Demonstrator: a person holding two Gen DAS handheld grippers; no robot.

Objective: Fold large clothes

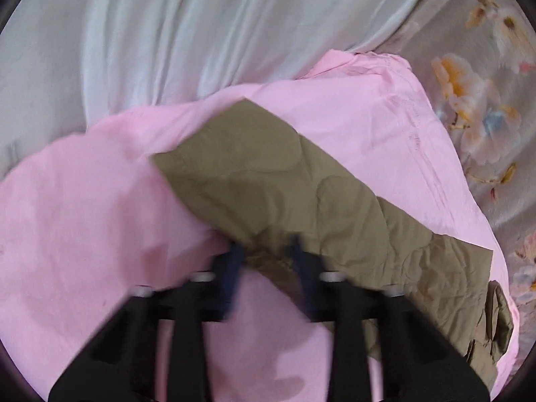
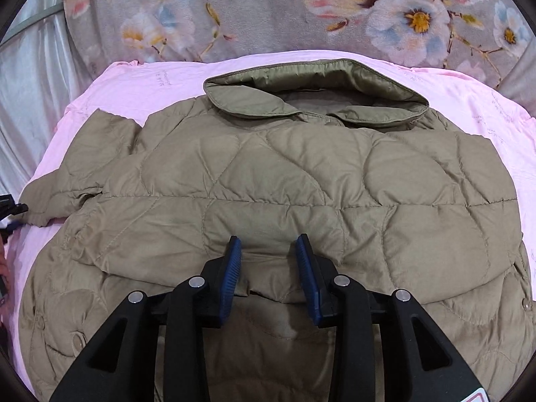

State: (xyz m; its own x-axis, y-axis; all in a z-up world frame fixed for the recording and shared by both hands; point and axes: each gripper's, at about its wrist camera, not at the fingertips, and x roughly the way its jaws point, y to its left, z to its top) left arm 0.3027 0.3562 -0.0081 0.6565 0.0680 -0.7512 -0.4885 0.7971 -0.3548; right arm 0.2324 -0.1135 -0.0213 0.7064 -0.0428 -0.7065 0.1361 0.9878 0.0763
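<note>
The right tongs point(image 2: 268, 251) are standing partly open above the olive quilted jacket point(image 2: 268, 184), gripping nothing. The left tongs point(image 1: 264, 251), blurred, are hovering apart at its sleeve point(image 1: 284, 184). It is lying collar-up on pink sheet point(image 2: 485, 107).

No legible text anywhere.
</note>
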